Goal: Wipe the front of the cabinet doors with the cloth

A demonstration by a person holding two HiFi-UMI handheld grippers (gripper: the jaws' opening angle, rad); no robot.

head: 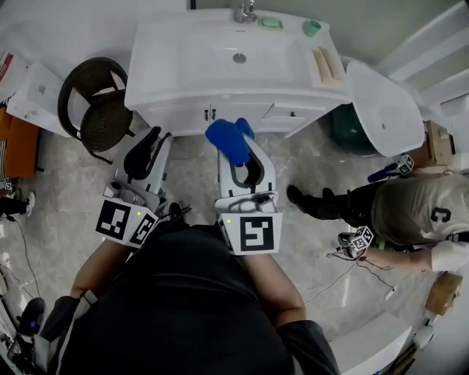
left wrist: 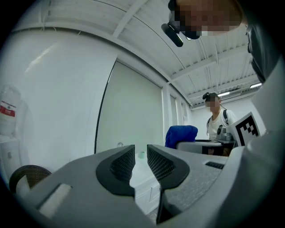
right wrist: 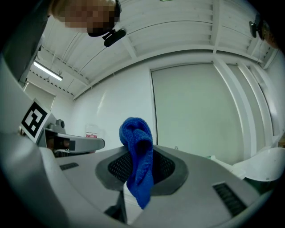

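Observation:
The white vanity cabinet's doors [head: 192, 115] face me under the sink top. My right gripper [head: 239, 149] is shut on a blue cloth [head: 229, 140], which is bunched at the jaw tips just short of the doors. In the right gripper view the cloth [right wrist: 138, 153] hangs folded between the pads of that gripper [right wrist: 141, 165]. My left gripper [head: 149, 140] is to the left, a little back from the cabinet. It [left wrist: 140, 153] holds nothing, its pads almost together with only a thin slit. The cloth [left wrist: 181, 135] shows to its right.
A dark wicker chair [head: 99, 106] stands left of the cabinet. A white toilet lid [head: 385, 110] and green bin are at the right. Another person [head: 410, 209] with grippers crouches on the right floor. A faucet [head: 245, 11] and soap dish [head: 270, 23] are on the sink top.

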